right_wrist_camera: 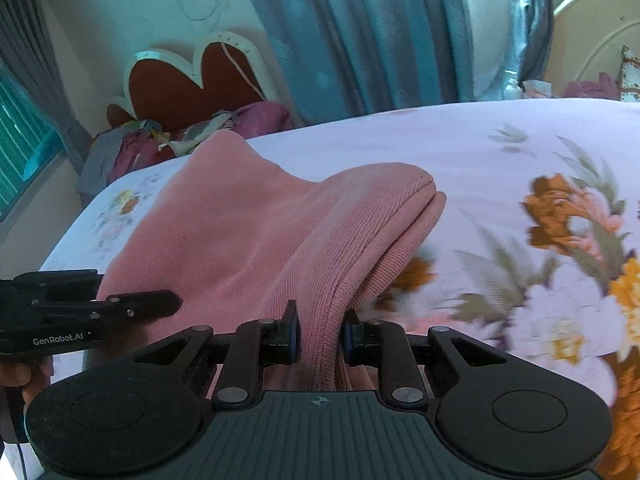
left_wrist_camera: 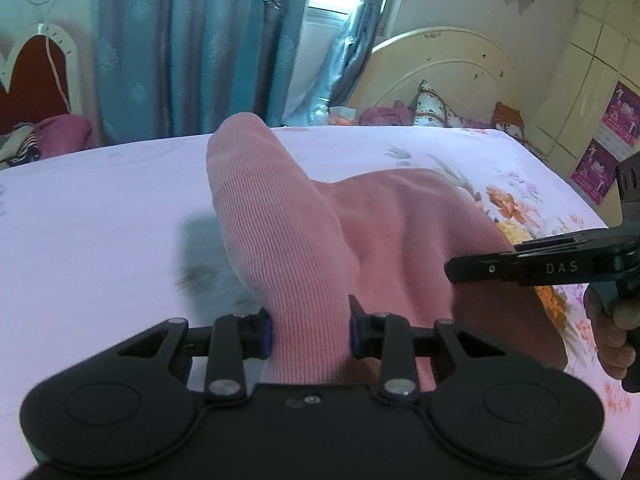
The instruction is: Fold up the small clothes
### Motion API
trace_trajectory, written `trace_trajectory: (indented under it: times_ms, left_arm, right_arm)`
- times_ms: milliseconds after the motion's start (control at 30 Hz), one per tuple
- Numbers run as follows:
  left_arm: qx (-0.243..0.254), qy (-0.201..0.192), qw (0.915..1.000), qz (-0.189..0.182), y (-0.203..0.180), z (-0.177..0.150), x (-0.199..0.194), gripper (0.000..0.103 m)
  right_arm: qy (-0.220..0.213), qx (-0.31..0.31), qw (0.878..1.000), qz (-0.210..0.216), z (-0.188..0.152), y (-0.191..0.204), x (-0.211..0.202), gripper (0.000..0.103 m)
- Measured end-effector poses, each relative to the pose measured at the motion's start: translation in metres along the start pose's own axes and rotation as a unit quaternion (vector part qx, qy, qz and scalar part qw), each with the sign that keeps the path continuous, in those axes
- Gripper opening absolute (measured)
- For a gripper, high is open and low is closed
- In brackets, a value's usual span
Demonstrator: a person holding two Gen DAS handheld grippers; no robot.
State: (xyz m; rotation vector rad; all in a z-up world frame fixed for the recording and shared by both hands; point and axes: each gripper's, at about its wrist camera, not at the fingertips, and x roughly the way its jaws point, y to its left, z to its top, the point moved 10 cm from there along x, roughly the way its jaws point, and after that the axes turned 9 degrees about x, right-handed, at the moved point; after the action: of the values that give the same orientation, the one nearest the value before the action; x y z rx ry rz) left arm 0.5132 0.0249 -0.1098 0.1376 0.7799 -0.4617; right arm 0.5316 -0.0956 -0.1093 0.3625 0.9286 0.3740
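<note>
My left claw and right claw each clamp the pink knit garment above the floral bedsheet.

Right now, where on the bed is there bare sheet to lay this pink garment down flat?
Bare sheet lies left of the pink garment, toward the blue curtain. More floral sheet is free to its right, out to the bed edge. The headboard end is crowded with cushions and bunched clothes.
</note>
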Motion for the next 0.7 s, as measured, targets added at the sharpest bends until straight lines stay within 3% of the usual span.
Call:
trace_trajectory:
  times_ms: [433,600,700]
  left_arm:
    - [-0.046,0.018,0.9986,0.018,0.112,-0.059,-0.040,0.032]
    - [-0.089,0.034,0.9954,0.009,0.143,-0.087,-0.033,0.034]
    - [-0.119,0.041,0.9920,0.005,0.156,-0.108,-0.019,0.047]
  right_arm:
    - [0.037,-0.029,0.999,0.023,-0.034,0.112,0.084,0.020]
    - [0.065,-0.029,0.997,0.017,-0.046,0.121,0.120,0.020]
    - [0.087,-0.019,0.996,-0.006,-0.056,0.107,0.144,0.020]
